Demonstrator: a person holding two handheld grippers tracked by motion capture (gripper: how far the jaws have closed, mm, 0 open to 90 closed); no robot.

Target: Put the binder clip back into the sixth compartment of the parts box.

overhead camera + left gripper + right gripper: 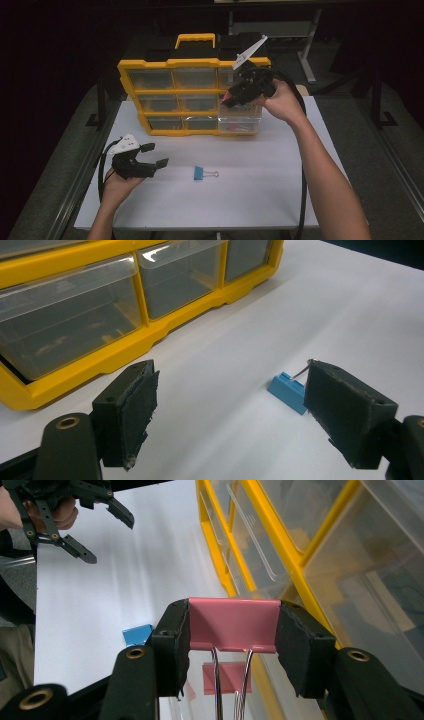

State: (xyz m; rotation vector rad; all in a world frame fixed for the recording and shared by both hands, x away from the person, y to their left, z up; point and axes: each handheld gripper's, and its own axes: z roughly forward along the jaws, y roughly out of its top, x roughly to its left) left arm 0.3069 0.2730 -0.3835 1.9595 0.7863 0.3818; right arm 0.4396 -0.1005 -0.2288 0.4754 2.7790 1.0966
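Nearest the person, the left gripper (154, 155) rests low over the white table (250, 200) with its jaws spread wide and empty. Just beyond it, a small blue binder clip (200, 173) lies flat on the table. Farther back, the right gripper (232, 630) clamps a pink binder clip (233, 622) above the pulled-out clear drawer (240, 121) of the yellow plastic organizer (192, 64).
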